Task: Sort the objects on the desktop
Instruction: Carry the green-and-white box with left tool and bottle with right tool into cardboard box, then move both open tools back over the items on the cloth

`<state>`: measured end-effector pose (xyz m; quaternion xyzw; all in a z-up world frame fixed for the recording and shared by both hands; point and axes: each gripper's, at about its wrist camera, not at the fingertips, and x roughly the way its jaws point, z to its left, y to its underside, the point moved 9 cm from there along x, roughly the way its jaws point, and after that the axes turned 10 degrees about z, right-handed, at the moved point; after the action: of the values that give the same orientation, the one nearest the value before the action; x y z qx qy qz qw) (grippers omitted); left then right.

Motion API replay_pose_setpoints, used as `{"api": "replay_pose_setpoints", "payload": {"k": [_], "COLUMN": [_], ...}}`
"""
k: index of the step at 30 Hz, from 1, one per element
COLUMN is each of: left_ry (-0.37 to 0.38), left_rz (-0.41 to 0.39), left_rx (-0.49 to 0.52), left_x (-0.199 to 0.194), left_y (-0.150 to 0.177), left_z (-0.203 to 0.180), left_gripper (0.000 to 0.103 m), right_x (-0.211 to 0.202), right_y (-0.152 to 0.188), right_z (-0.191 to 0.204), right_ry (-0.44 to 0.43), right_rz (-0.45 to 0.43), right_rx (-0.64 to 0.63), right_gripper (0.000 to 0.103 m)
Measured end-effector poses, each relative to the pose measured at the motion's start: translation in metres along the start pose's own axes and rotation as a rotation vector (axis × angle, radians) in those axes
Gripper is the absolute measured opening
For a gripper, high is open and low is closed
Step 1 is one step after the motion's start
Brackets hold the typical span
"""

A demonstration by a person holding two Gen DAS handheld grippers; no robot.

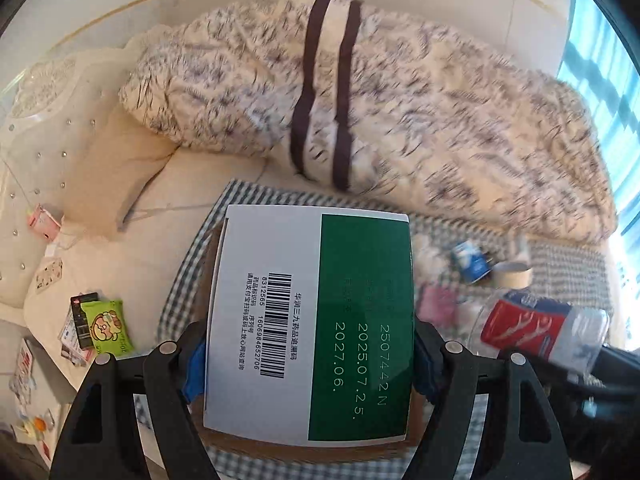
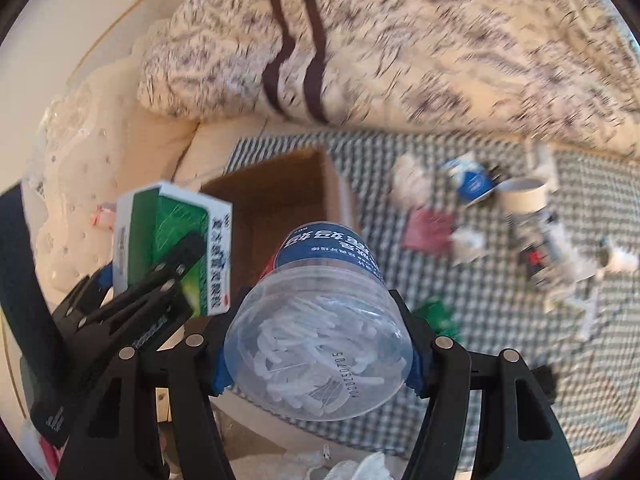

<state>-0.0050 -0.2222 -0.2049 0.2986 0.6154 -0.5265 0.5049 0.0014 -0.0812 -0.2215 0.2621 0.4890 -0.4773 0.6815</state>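
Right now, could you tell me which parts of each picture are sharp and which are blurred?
Left wrist view: the medicine box in the left tongs is crisp, the quilt smeared. Right wrist view: the clear jar is sharp, the checked cloth clutter blurred.

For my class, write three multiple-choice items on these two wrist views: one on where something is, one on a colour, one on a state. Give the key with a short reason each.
1. Where is the medicine box?
A. Lying on the quilt
B. Between the left gripper's fingers, above the cardboard box
C. Inside the jar

2. What colour is the checked cloth?
A. Red and yellow
B. Plain black
C. Dark and white

3. What state is the right gripper in?
A. Shut on the jar
B. Open, holding nothing
C. Shut on a tape roll

Key: 1 B, the fingers clamp both of its sides over the carton. 2 C, small dark and white squares. 3 A, the blue pads press the clear jar's sides.
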Motion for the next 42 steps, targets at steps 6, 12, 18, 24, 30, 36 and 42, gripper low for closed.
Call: {"api": "replay_pose_setpoints", "payload": {"k": [6, 12, 18, 24, 30, 36, 42], "left_ry": [-0.005, 0.036, -0.003, -0.019, 0.008, 0.041, 0.049], "left_rz": [0.085, 0.232, 0.271, 0.236, 0.179, 0.127, 0.172], "left_rx": [0.039, 0.054, 0.058, 0.066, 0.092, 0.134, 0.125], "left_x": [0.057, 0.102, 0.107, 0.085, 0.047, 0.024, 0.039], "left_y": [0.011, 0.021, 0.017, 0.008, 0.004, 0.018, 0.051], "left_z": [0.030, 0.034, 0.028, 0.023, -0.018, -0.103, -0.180], "left_gripper": [0.079, 0.100, 0.100, 0.101, 0.101, 0.103, 0.103], "right_x": [0.064, 0.085, 0.073, 0.052, 0.005, -0.046, -0.072], "right_y": [0.019, 0.030, 0.020, 0.021, 0.025, 0.052, 0.069], "right_z": [0.022, 0.025, 0.019, 0.004, -0.055, -0.161, -0.247], "right_ry": [0.031, 0.091, 0.177, 0.156, 0.171, 0.206, 0.199], "right_rz": [0.086, 0.133, 0.095, 0.061, -0.020, -0.073, -0.059], "right_rx": [-0.025, -0.046, -0.074, -0.025, 0.074, 0.182, 0.171], "right_gripper": [0.064, 0.076, 0.083, 0.083, 0.083, 0.083, 0.083]}}
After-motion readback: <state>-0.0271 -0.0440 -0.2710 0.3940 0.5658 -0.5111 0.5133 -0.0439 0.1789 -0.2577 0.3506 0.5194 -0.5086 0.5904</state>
